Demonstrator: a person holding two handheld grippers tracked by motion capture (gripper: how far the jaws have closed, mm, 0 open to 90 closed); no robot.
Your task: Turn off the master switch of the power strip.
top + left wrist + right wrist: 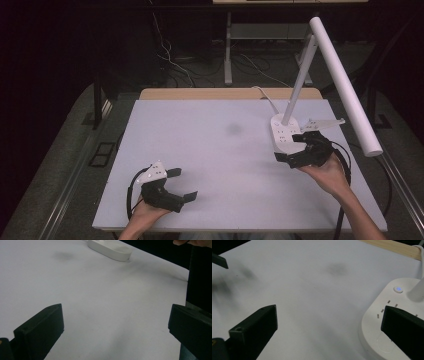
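Lamp base (283,134) sits far right on the surface (220,165), long axis running away from the person. Right tool (292,148), jaws spread, is just at its near end; one jaw overlaps it. Left tool (181,184), spread, empty, lies well apart.

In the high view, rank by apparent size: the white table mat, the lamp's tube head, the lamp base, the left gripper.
1. White table mat, by far the largest.
2. Lamp's tube head, long but thin.
3. Left gripper and lamp base look close; the right gripper covers part of the base, so I won't rank them.
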